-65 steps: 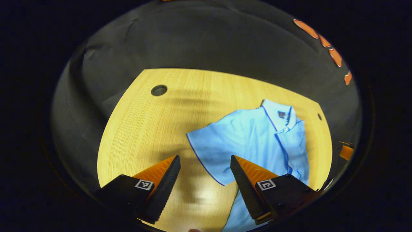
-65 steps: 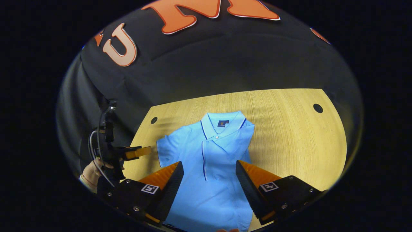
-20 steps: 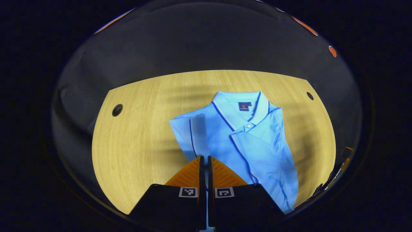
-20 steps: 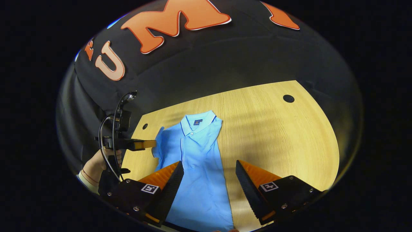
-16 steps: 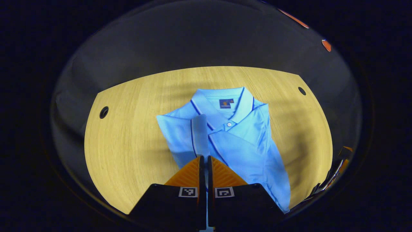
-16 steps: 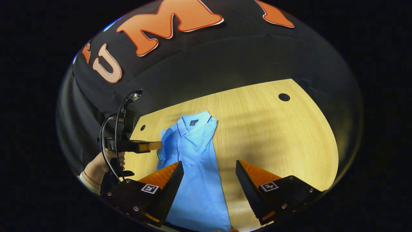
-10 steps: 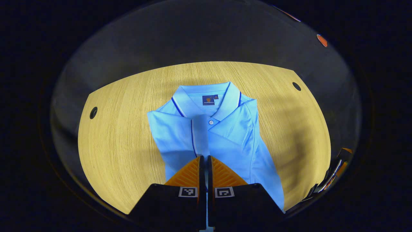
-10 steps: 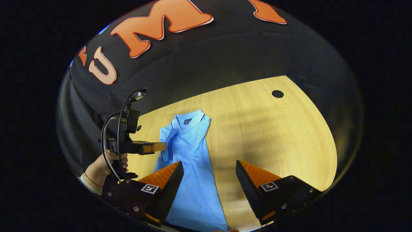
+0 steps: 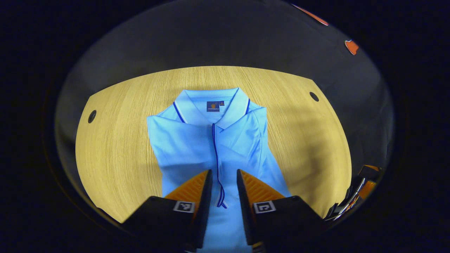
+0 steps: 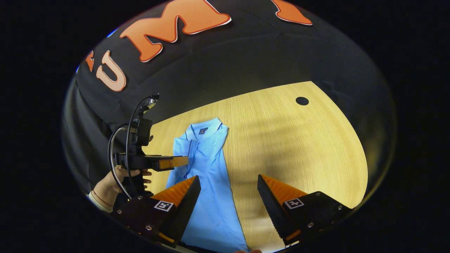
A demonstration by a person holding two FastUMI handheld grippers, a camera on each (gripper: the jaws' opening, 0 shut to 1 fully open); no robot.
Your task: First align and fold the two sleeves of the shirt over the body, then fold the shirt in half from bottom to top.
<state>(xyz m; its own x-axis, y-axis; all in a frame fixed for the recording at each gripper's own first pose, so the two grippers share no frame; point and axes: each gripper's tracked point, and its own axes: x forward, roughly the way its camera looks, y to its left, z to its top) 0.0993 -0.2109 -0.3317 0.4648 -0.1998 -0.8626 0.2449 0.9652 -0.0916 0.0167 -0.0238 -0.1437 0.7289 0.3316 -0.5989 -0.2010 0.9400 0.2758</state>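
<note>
Light blue polo shirt (image 9: 211, 140) lies flat on the wooden desk (image 9: 116, 140), collar (image 9: 211, 102) toward the far edge and the black booth wall, body running back toward the claws. Both sleeves are folded in over the chest; the left sleeve (image 9: 182, 140) lies on top, its dark-piped edge running down the shirt's midline. Left claw (image 9: 223, 175) sits over the lower middle of the shirt, fingers parted a little with that piped edge lying loose between them, nothing pinched. In the right gripper view the left claw (image 10: 175, 161) is held by a hand (image 10: 116, 179) just at the shirt's left side. Right claw (image 10: 228, 191) is spread wide and empty, above the shirt's right edge and bare desk. Two round cable holes in the desk, one (image 9: 92, 116) far left, one (image 9: 314, 96) far right, both well apart from the shirt.
</note>
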